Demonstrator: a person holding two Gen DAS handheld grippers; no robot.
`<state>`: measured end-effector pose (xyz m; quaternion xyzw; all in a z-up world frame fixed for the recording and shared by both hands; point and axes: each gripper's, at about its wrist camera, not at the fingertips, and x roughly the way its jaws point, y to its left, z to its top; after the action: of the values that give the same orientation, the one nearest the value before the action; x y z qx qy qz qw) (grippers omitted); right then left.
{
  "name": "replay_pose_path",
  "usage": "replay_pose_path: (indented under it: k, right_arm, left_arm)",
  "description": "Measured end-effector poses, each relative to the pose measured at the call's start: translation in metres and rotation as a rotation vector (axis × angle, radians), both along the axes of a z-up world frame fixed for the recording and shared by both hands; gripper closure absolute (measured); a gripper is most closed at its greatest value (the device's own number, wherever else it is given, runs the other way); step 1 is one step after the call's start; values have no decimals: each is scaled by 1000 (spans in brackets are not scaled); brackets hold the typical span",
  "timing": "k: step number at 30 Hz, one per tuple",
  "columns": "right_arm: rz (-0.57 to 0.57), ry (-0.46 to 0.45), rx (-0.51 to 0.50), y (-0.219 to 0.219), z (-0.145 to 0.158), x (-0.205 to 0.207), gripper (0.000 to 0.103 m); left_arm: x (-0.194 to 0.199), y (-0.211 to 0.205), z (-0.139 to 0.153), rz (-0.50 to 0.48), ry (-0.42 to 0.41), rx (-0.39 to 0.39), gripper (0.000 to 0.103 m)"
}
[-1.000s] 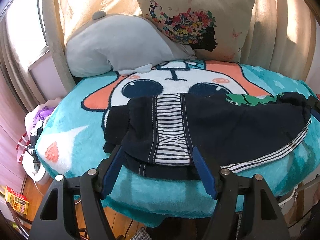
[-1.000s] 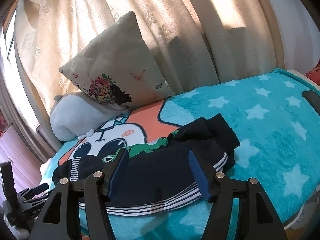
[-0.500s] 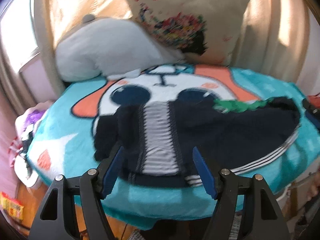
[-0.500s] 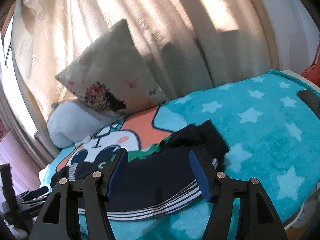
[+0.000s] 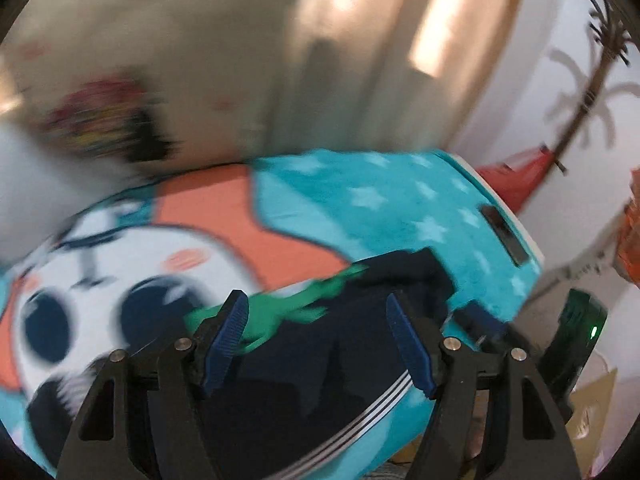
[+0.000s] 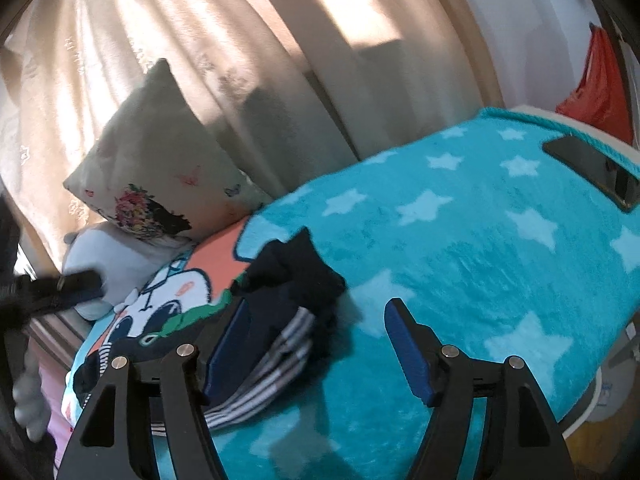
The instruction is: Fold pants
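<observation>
The dark navy pants (image 5: 320,368) with a green print and striped trim lie flat on the teal cartoon blanket (image 5: 400,208). My left gripper (image 5: 320,344) is open and empty above the pants' right half; the view is blurred. My right gripper (image 6: 320,348) is open over the pants' cuff end (image 6: 296,276), its left finger against the striped trim (image 6: 276,360), holding nothing. The other gripper (image 6: 52,288) shows dark and blurred at the left of the right wrist view.
A floral cushion (image 6: 160,168) and a grey plush pillow (image 6: 100,280) lean on the curtain behind the bed. A dark phone (image 6: 592,172) lies at the blanket's right edge. A red bag (image 6: 600,80) hangs on the wall at the right.
Both grippers have swung to the right along the pants. The left view now faces the cuff half instead of the waistband. The right gripper has moved closer to the cuffs.
</observation>
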<state>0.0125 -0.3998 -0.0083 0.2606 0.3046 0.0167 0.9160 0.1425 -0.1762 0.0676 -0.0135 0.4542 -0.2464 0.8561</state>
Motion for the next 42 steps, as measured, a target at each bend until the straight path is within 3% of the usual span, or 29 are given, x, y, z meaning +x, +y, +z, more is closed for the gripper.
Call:
replay_pose_path:
  k: [9,18,19,20,22,25,27,34,39,42]
  right_arm:
    - [108,35,43,13,-22,19,28]
    - [149,25,2,32,-25,32,28]
    - [150,22,0,32,-25,32,31]
    - [150,15,2,33,-24,32,36]
    - [154,10,11,33,-23,33,58]
    - [172,-4,17,34,-17,34,69]
    - [189,-18,15,38,-11,35,71]
    - [297,-88,2,69,17,35,71]
    - [396,-108,-12,104,28,37,71]
    - [471,-108,-29,129,30,37,69]
  left_arm:
    - [62,-105,-50,-193,200,-26,32]
    - [82,-130,-90,-285,330,9,32]
    - [82,-130,-92,-296,346,7,39]
    - [81,-130,-92,-306,351,-6,62]
    - [78,-129,-91,-320,363,-14,82]
    - [75,-119,-78,-302,312,-40,84]
    - [73,-107,-67,-277,293,-85,84]
    - [53,-36,-35,-149,214,-219,84]
    - [33,18,-34,-38,181,-295,84]
    - [22,43,-39,26,169,-314,76]
